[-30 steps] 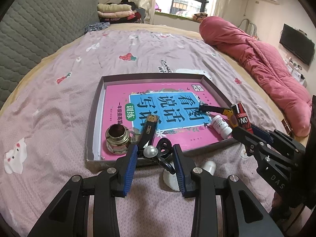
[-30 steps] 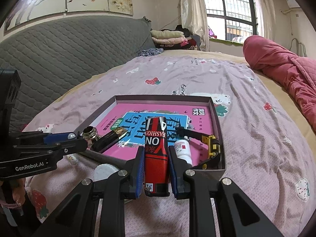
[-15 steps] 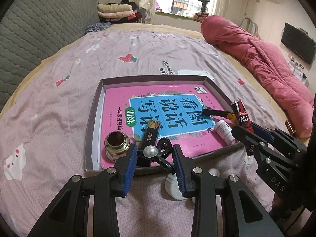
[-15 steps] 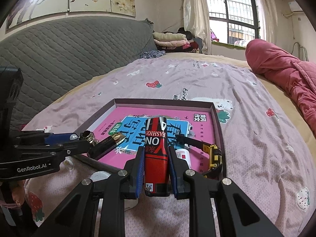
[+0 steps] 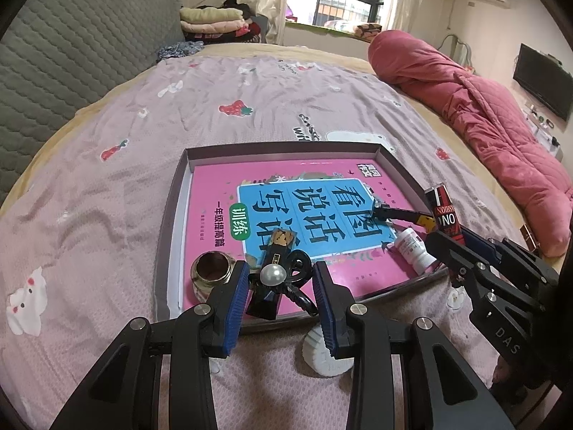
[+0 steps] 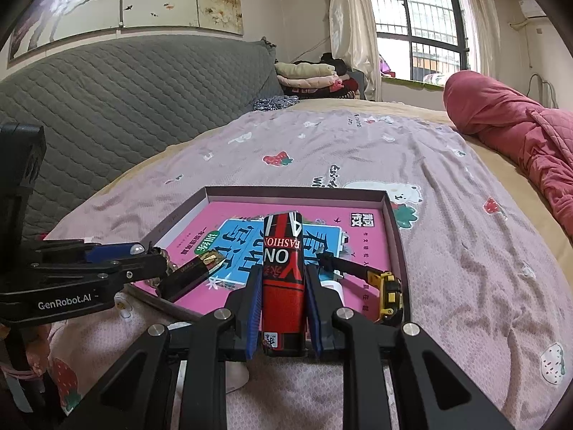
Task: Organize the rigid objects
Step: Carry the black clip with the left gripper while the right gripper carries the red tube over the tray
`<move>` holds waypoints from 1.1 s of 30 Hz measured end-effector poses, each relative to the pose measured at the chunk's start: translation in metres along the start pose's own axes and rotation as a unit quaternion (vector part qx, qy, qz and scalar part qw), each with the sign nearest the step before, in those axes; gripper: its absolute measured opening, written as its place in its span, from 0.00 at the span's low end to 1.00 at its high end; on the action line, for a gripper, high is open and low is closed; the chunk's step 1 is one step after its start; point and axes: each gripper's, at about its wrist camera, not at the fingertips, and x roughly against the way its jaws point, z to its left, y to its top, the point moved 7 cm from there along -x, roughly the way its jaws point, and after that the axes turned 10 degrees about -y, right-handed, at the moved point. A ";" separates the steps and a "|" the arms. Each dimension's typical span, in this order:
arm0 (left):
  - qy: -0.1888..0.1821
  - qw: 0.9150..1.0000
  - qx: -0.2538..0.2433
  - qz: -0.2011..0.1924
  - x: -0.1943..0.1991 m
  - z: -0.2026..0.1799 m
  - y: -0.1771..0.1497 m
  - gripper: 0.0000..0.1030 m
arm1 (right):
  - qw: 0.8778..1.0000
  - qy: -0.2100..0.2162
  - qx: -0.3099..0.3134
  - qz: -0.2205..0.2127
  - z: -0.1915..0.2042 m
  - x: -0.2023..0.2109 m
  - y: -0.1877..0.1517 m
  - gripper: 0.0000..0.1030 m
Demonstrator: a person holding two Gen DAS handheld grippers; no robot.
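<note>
My right tongs (image 6: pixel 281 308) clamp the red can (image 6: pixel 283 279); my left tongs (image 5: pixel 281 283) pinch the pearl hair clip (image 5: pixel 277 276). Ahead lies the tray (image 5: pixel 172 236); I should lower both gently before releasing.

The right tool (image 6: pixel 283 308) hides most of the white bottle (image 6: pixel 335 288); the white disc (image 5: pixel 324 354) sits half behind a finger

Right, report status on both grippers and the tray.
Left gripper shut on pearl hair clip. Right gripper shut on red can. Both at tray near edge; bottle, knife, lighter, metal cap already inside.
</note>
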 end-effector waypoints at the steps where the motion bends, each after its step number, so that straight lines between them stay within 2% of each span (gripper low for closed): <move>1: 0.000 1.000 0.000 0.001 -0.001 0.000 0.000 0.36 | 1.000 0.000 -0.001 0.000 0.000 0.000 0.000 0.22; 20: 0.004 1.000 -0.002 -0.005 -0.012 -0.001 0.010 0.36 | 1.000 0.007 -0.006 -0.008 0.006 -0.007 0.007 0.22; 33: 0.004 1.000 -0.005 -0.001 -0.021 -0.006 0.013 0.36 | 1.000 0.007 -0.005 0.008 0.009 -0.016 0.004 0.22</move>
